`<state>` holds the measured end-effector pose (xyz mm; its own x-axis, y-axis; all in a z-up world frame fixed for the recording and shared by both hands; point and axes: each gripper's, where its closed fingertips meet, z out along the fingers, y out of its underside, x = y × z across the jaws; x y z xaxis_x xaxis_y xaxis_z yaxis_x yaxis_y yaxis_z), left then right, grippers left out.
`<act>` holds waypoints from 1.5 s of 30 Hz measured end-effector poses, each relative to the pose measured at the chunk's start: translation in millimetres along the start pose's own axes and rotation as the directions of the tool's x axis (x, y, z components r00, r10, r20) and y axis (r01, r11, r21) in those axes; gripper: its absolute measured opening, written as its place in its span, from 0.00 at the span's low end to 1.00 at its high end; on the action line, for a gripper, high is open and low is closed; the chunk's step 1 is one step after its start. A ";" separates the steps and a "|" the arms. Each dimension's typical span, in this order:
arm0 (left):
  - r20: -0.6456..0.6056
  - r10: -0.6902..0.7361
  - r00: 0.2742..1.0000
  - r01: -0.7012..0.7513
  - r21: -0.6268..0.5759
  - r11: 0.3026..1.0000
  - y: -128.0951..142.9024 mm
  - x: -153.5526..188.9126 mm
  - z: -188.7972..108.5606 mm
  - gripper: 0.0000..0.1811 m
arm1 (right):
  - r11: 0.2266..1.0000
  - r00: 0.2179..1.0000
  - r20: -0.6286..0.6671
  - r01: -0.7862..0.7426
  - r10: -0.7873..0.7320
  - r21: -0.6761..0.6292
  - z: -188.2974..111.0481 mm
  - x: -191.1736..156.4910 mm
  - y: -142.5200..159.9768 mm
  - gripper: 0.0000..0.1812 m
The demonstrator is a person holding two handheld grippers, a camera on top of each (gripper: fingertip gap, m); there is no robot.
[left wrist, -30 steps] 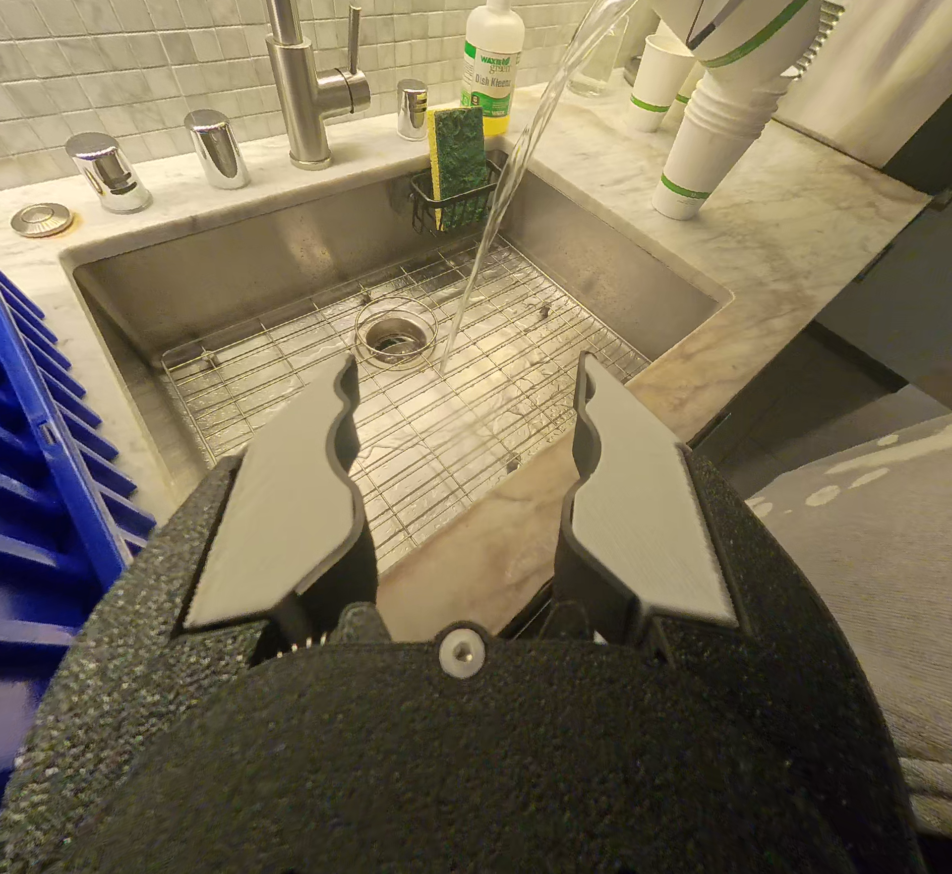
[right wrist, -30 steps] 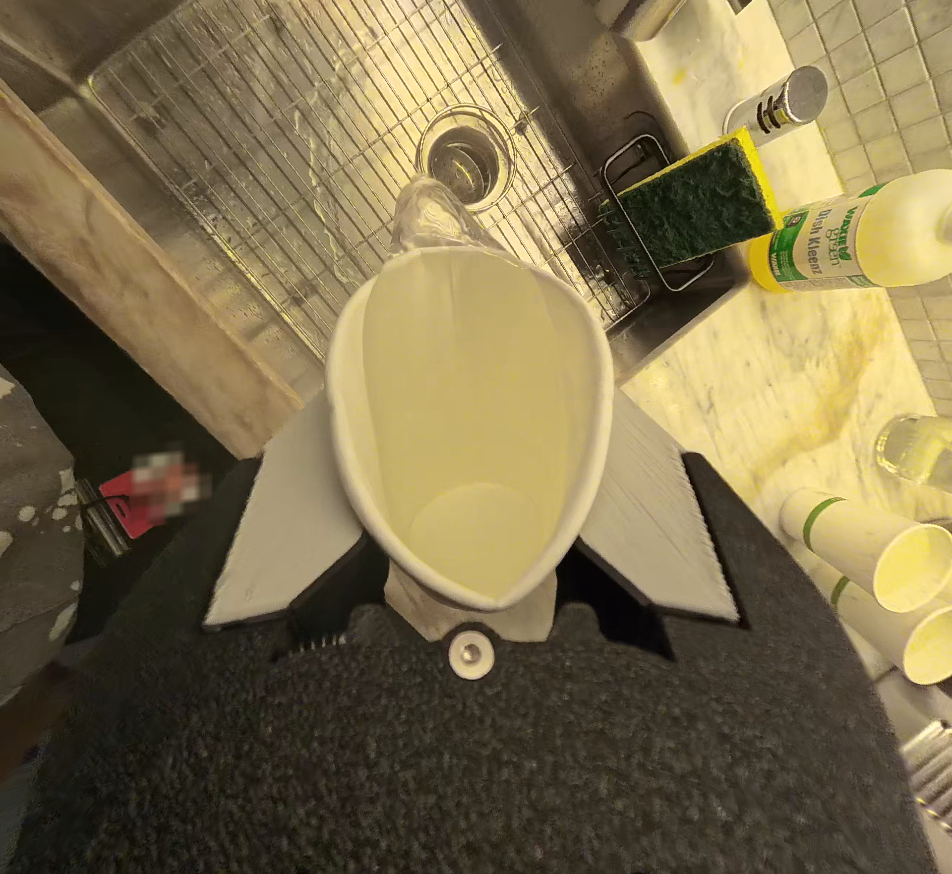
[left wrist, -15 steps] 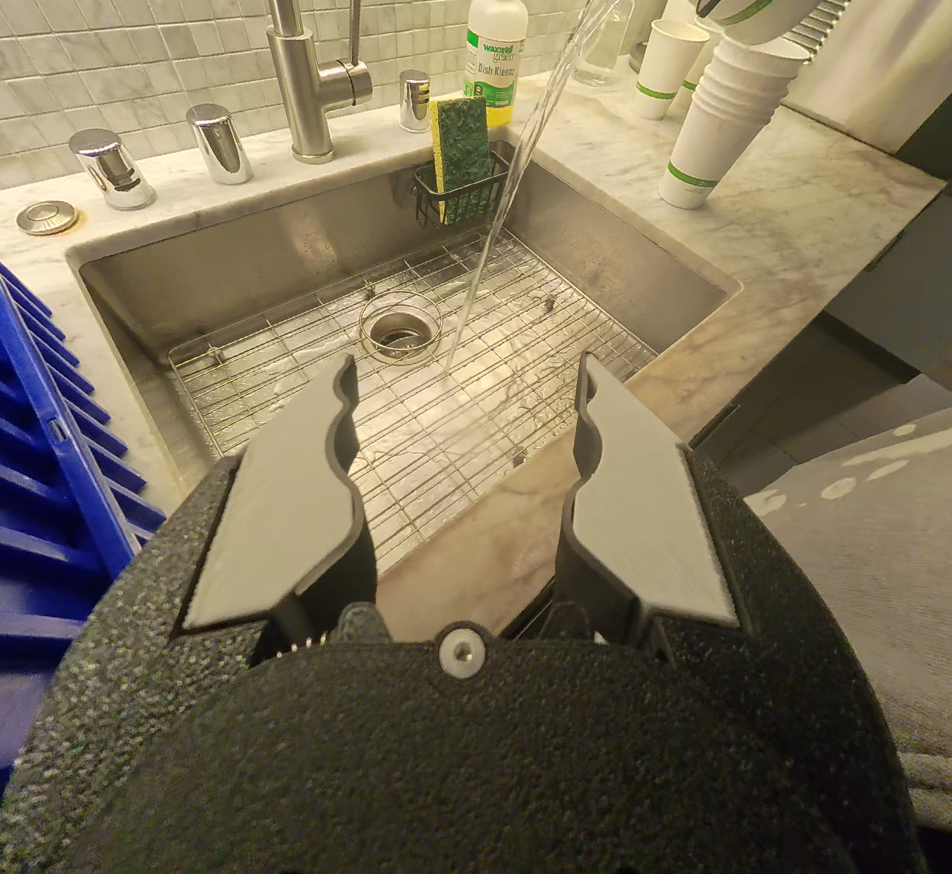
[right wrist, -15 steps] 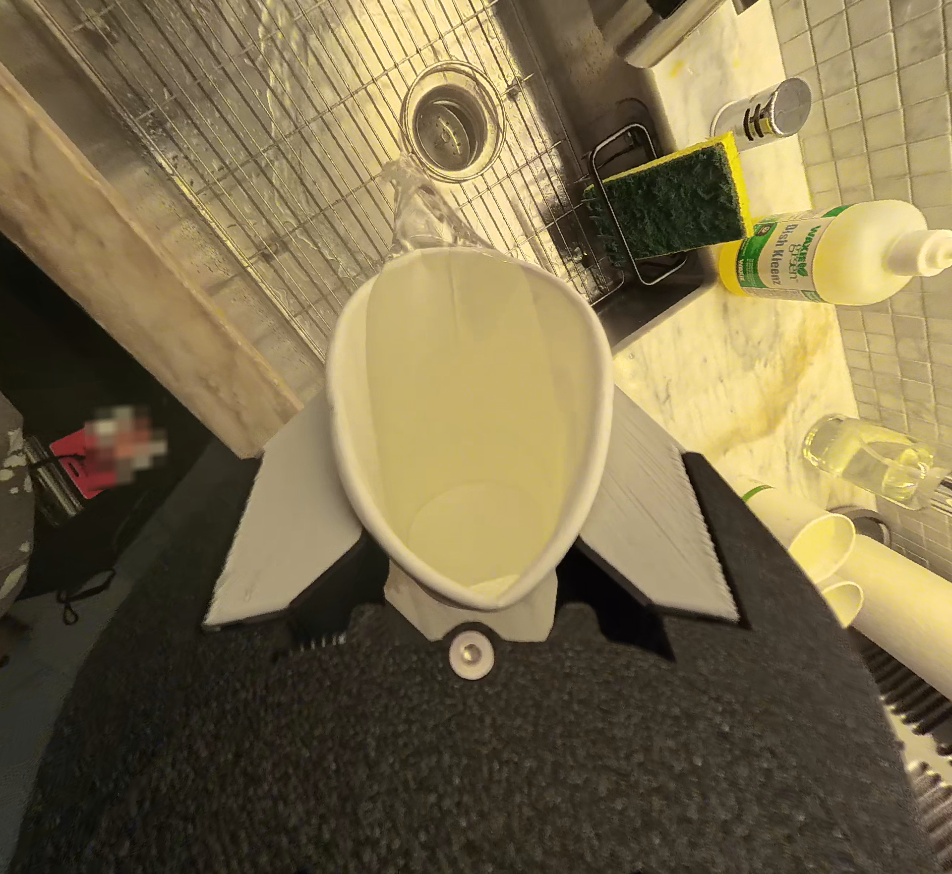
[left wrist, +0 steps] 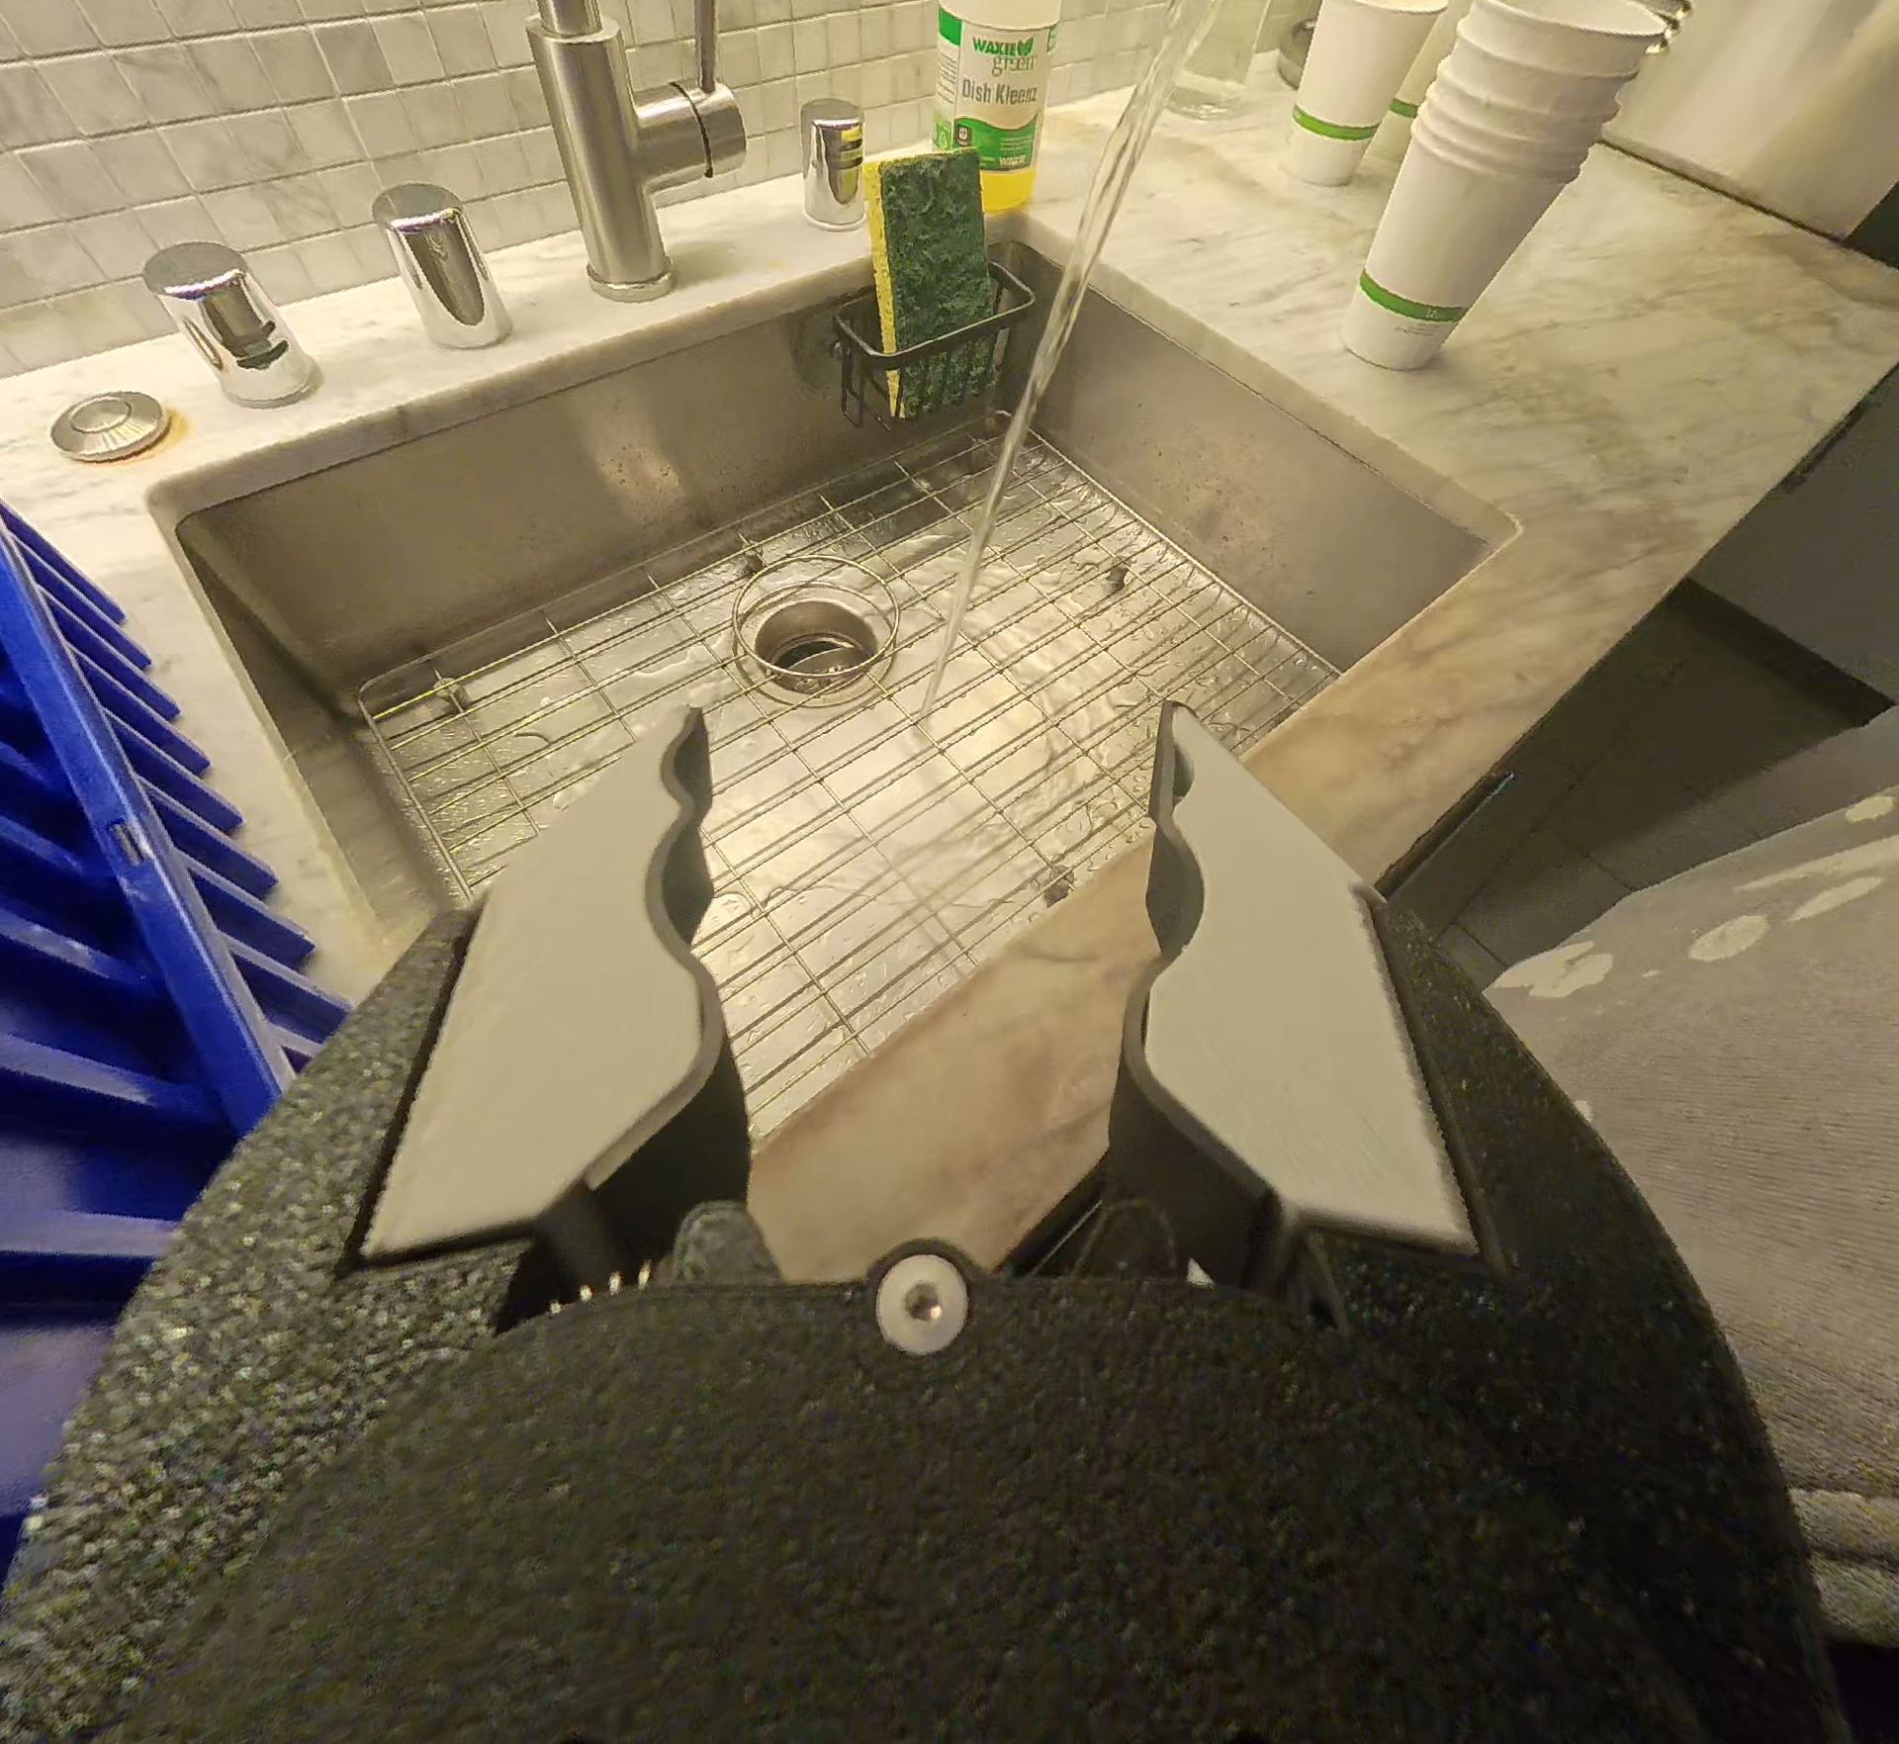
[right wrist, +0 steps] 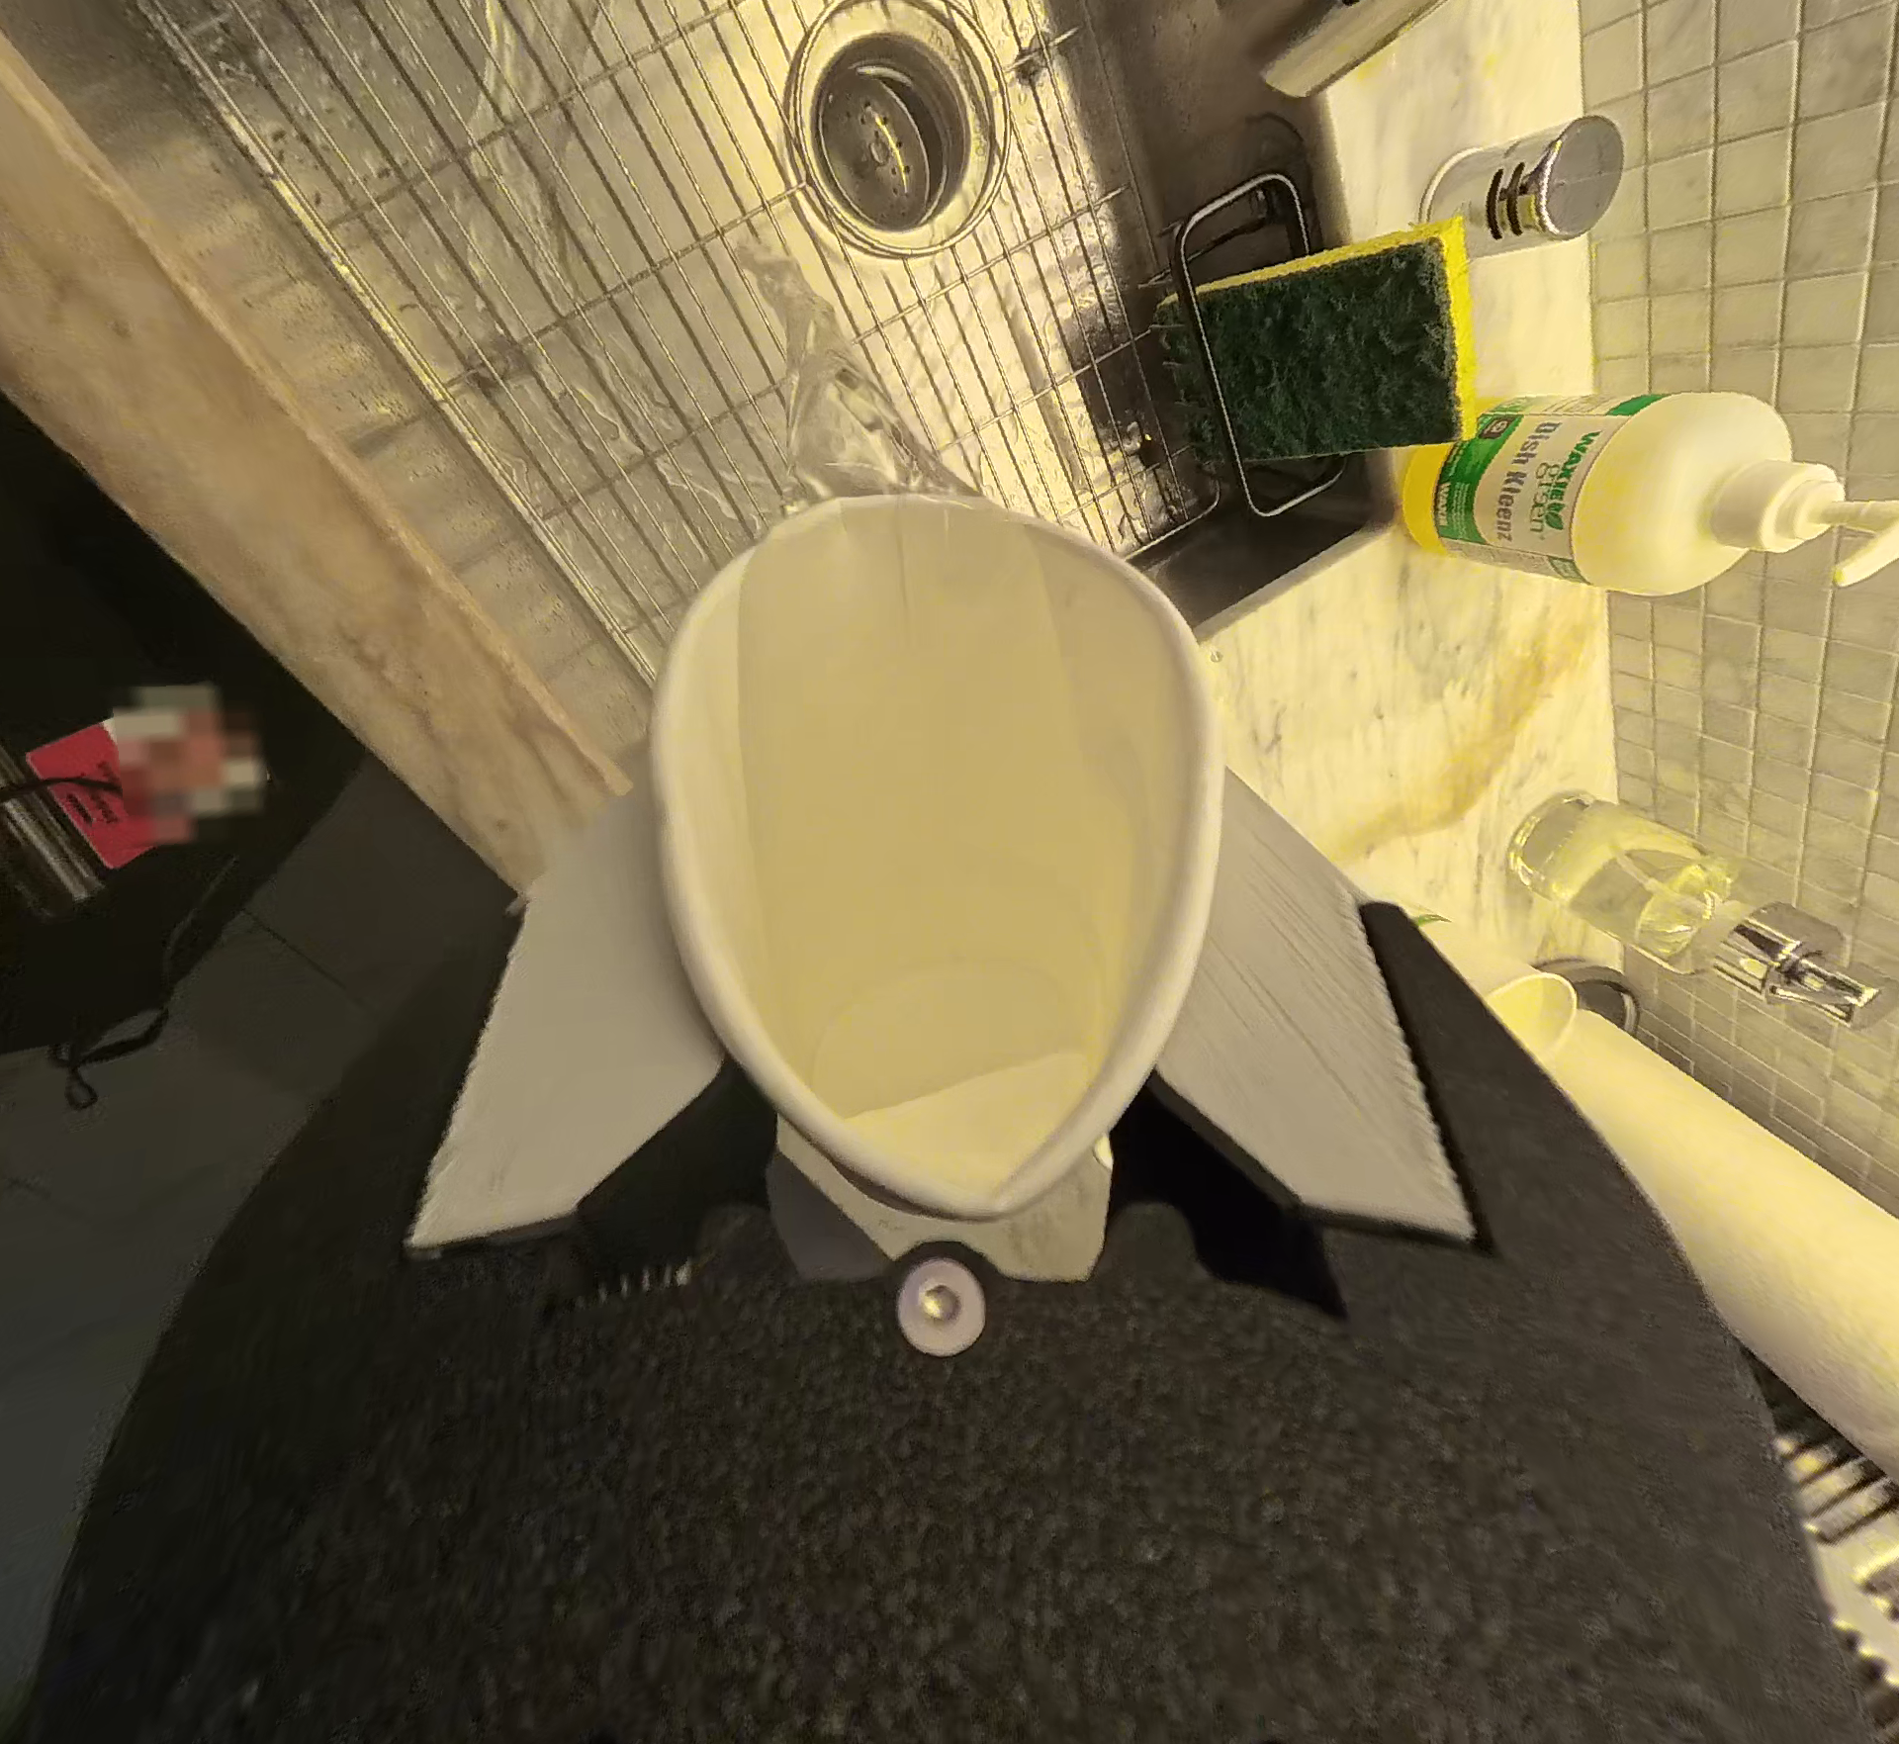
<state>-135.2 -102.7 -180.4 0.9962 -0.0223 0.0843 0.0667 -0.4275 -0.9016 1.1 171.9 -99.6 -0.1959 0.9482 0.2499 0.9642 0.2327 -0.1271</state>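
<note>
While squeezed into an oval between its two grey fingers, a white paper cup (right wrist: 940, 831) sits clamped in the right claw (right wrist: 940, 872), its mouth tipped forward and downward toward 12 o'clock, its base back against the claw's body. Water (right wrist: 832, 420) spills off the far lip of the cup and falls onto the wire grid (right wrist: 575, 184) in the steel sink (left wrist: 1264, 461), just at 6 o'clock of the drain (right wrist: 889, 127). Farther out, at 2 o'clock, a green-and-yellow sponge (right wrist: 1326, 348) stands in a black caddy, with a soap bottle (right wrist: 1603, 492) lying beyond it on the marble bench (right wrist: 1408, 718).

The left claw (left wrist: 930, 739) hangs spread wide and empty above the near rim of the sink. Past it the stream lands near the drain, and at 1 o'clock a stack of paper cups (left wrist: 1480, 163) stands on the bench. A blue rack (left wrist: 113, 883) shows at 9 o'clock.
</note>
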 end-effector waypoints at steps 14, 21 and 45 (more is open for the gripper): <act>-0.001 -0.007 1.000 0.007 0.005 1.000 2.0 -1.3 0.1 0.48 | 0.986 0.996 0.031 0.089 -0.085 -0.142 -11.5 -0.2 11.0 0.41; -0.005 -0.002 1.000 0.002 0.001 1.000 2.7 -1.5 -0.4 0.47 | 0.971 0.993 0.048 0.119 -0.111 -0.205 -13.7 1.1 17.4 0.41; -0.016 0.009 1.000 -0.008 0.006 1.000 2.6 -1.6 1.1 0.48 | 0.885 0.968 0.093 0.249 -0.231 -0.392 -22.5 -0.3 27.9 0.41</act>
<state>-136.5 -102.8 -183.3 0.9957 -0.0401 0.0832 0.0586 -0.4221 -0.9046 32.1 173.3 -81.7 -0.4293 0.8847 0.1820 0.8750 0.3575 0.3264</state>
